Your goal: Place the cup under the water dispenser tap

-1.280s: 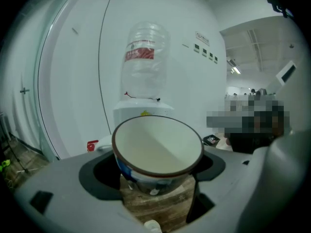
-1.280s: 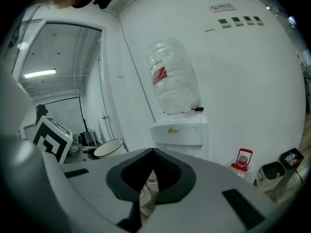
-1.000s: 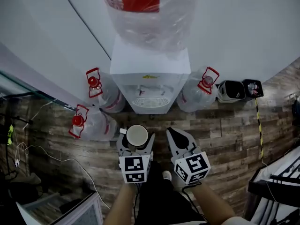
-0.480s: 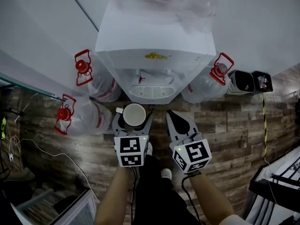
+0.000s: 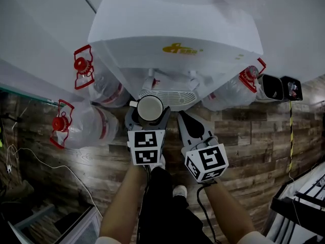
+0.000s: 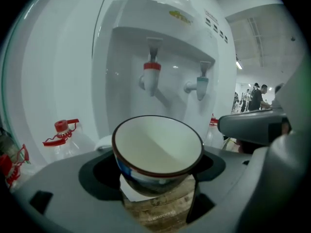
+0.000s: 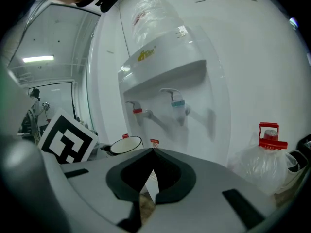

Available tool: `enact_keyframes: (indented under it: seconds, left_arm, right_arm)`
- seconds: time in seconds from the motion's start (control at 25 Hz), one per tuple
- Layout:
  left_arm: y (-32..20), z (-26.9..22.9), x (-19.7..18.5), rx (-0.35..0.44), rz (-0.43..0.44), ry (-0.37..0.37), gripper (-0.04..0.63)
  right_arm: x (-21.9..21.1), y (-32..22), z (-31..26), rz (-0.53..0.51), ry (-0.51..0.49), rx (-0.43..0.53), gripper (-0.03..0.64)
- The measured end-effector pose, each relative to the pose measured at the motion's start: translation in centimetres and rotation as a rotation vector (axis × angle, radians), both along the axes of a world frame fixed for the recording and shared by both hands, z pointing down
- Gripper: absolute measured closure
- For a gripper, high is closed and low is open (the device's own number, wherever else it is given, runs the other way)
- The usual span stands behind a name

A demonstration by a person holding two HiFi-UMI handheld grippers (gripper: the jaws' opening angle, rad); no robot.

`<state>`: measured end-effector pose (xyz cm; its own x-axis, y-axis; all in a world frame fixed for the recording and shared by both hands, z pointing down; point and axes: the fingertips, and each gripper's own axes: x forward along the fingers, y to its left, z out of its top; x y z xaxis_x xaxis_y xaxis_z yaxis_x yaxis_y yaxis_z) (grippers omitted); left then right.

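A white cup [image 5: 149, 108] with a dark rim sits upright between the jaws of my left gripper [image 5: 148, 119], which is shut on it. In the left gripper view the cup [image 6: 157, 152] is empty and sits below and short of the red tap [image 6: 151, 76] and the blue tap [image 6: 200, 86] of the white water dispenser [image 5: 175, 39]. In the head view the cup is at the front edge of the drip grille [image 5: 172, 98]. My right gripper [image 5: 186, 124] hangs beside it, shut and empty; its own view shows the cup [image 7: 125, 144] at the left and both taps [image 7: 178, 106] ahead.
Clear water jugs with red caps lie on the wood floor left of the dispenser [image 5: 87, 126] and right of it [image 5: 236, 90]. A black bin [image 5: 270, 87] stands at the far right. A white cable [image 5: 45, 161] trails over the floor at left.
Both grippers have moved forward toward the dispenser, carrying the cup from over the floor to the grille's front edge. The dispenser now fills more of the head view.
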<state>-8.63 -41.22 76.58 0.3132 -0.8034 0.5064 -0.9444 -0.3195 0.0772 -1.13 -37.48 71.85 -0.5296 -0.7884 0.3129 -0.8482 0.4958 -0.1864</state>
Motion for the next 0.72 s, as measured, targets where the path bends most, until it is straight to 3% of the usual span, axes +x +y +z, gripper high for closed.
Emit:
enact_keyframes:
  seconds: [0.72]
  left_arm:
    - [-4.6,4.9,-0.2,-0.031,-0.127,0.036,0.152]
  right_arm:
    - [1.6,-0.3,3.0,0.017,-0.026,-0.041,0.597]
